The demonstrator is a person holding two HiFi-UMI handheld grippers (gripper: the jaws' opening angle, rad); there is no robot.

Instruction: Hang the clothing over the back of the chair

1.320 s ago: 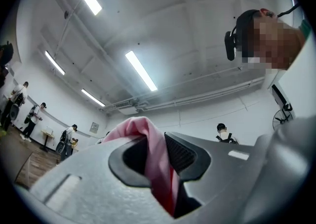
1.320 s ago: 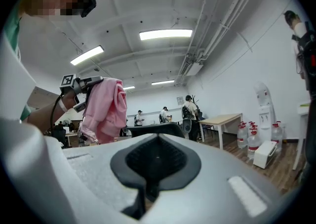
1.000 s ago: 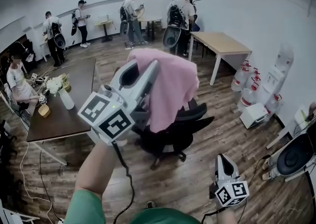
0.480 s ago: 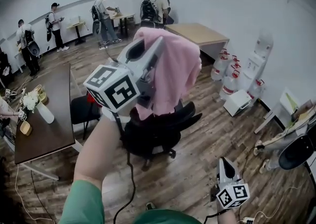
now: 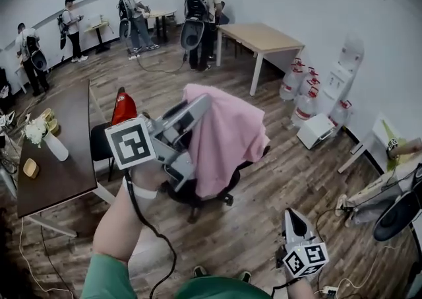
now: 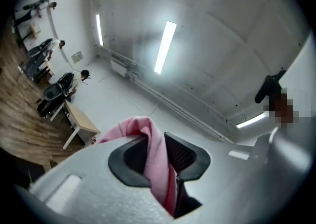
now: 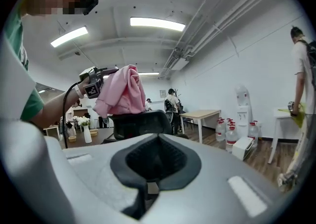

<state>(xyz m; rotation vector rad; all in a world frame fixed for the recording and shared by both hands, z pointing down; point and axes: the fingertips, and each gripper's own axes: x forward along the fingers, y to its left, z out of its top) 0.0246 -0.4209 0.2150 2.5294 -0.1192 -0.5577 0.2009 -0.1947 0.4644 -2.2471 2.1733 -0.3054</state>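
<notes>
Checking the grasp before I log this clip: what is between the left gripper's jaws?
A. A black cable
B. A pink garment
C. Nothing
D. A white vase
B: the left gripper view shows the left gripper shut on a fold of the pink garment, and in the head view the garment hangs from that gripper over the black chair.

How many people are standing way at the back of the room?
4. Left to right: first person, second person, third person, fourth person by the light table. Someone may be hidden behind them.
</notes>
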